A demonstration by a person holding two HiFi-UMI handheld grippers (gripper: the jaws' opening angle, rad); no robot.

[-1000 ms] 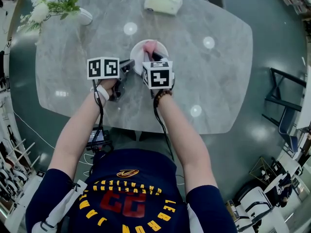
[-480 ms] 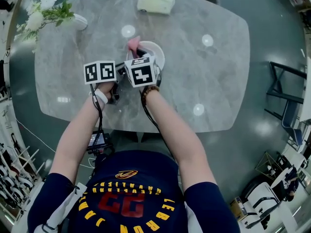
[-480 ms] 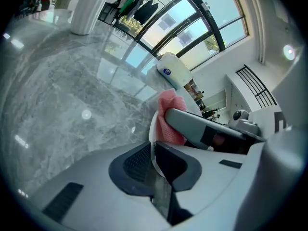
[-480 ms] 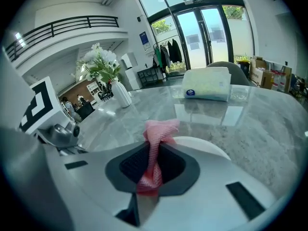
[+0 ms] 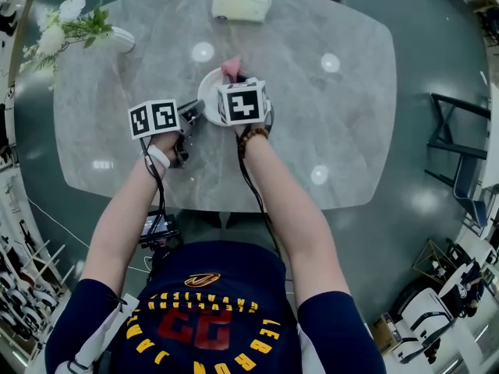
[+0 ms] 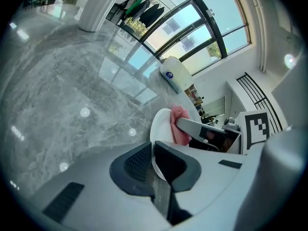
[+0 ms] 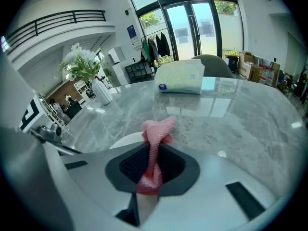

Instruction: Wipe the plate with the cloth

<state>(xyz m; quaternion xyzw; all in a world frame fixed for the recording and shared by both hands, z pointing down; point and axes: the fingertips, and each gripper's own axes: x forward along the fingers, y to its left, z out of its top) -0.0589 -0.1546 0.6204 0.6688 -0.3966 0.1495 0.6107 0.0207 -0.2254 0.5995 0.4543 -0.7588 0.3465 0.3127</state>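
Note:
A small white plate (image 5: 209, 93) lies on the grey marble table (image 5: 335, 131), mostly hidden under my right gripper's marker cube. My left gripper (image 5: 195, 110) is shut on the plate's near left rim; in the left gripper view its jaws (image 6: 153, 153) pinch the plate (image 6: 161, 129) edge. A pink cloth (image 5: 231, 67) sticks out past my right gripper (image 5: 236, 80) at the plate's far edge. In the right gripper view the cloth (image 7: 155, 143) is bunched between the shut jaws of the right gripper (image 7: 154, 159), over the plate (image 7: 126, 141).
A white tissue pack (image 5: 242, 2) lies at the table's far edge. A vase of white flowers (image 5: 74, 22) stands at the far left corner. A dark chair frame (image 5: 452, 162) stands on the floor to the right.
My right gripper swept the pink cloth left past the plate's left edge, then back right to its far edge. The left gripper kept its hold on the rim.

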